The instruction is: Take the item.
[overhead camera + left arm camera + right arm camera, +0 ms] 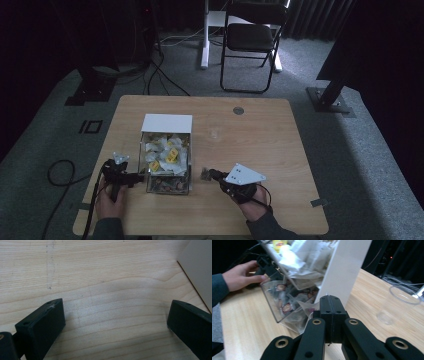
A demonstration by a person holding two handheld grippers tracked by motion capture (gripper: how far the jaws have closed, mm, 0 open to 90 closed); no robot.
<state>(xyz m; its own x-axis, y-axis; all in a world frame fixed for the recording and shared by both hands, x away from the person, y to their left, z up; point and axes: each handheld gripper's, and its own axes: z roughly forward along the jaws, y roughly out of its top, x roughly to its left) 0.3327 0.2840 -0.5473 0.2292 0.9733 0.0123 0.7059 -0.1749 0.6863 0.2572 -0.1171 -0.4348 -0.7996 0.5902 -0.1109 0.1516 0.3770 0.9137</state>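
High view: two claws (pixel 134 178) (pixel 205 173), one box (pixel 165 150).

Yellow label on tea bags (pixel 279 243) in clear box (pixel 272 307): too blurry to read. No other words.

left gripper (pixel 116 322) jaws apart, right gripper (pixel 332 305) jaws closed

The clear box (pixel 165 152) of packets stands in the middle of the desk (pixel 260 145), its white lid (pixel 167 122) raised at the far side, between the left gripper (pixel 131 177) and the right gripper (pixel 206 174). A clear cup (pixel 398 303) stands near the box's right. The desk's far and right parts lie open.
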